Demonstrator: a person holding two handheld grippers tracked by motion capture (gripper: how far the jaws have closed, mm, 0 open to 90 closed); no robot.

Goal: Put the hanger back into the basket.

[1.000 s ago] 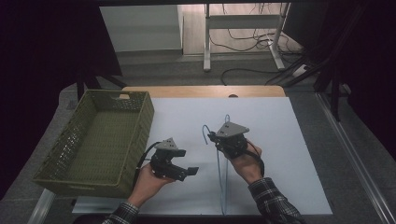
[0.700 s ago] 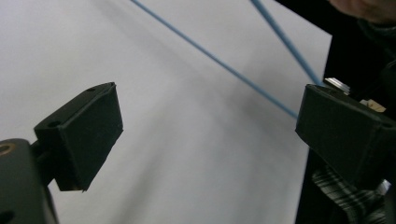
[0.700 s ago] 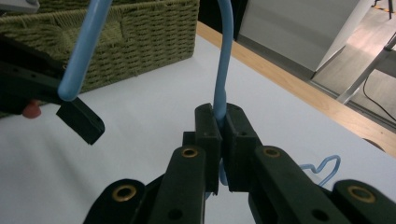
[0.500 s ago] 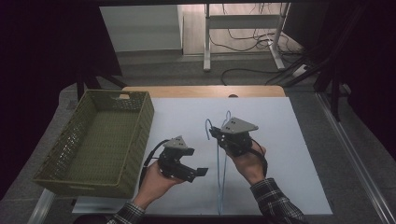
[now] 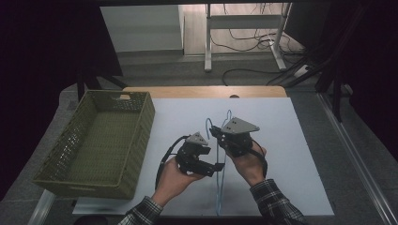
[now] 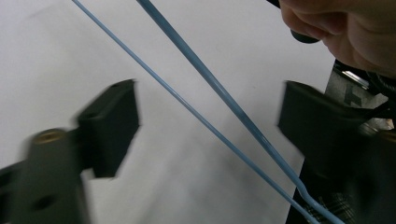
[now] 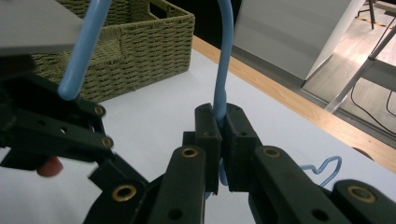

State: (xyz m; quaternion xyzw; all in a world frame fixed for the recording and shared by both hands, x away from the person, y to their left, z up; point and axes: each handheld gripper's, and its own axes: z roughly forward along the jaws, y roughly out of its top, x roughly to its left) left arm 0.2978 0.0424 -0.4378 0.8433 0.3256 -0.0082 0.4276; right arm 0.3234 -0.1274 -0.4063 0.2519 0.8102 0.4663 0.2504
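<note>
White table surface carries a green woven basket at its left edge. Right gripper is clamped on a blue wire hanger held above the table centre. Left gripper jaws stand apart, straddling two hanger wires.

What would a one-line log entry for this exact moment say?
right gripper: shut on blue wire hanger | left gripper: open, jaws either side of hanger wires | green wicker basket: at left on white table

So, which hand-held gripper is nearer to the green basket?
Left. The left hand-held gripper is beside the basket; the right hand-held gripper, farther away, clamps the blue hanger.
</note>
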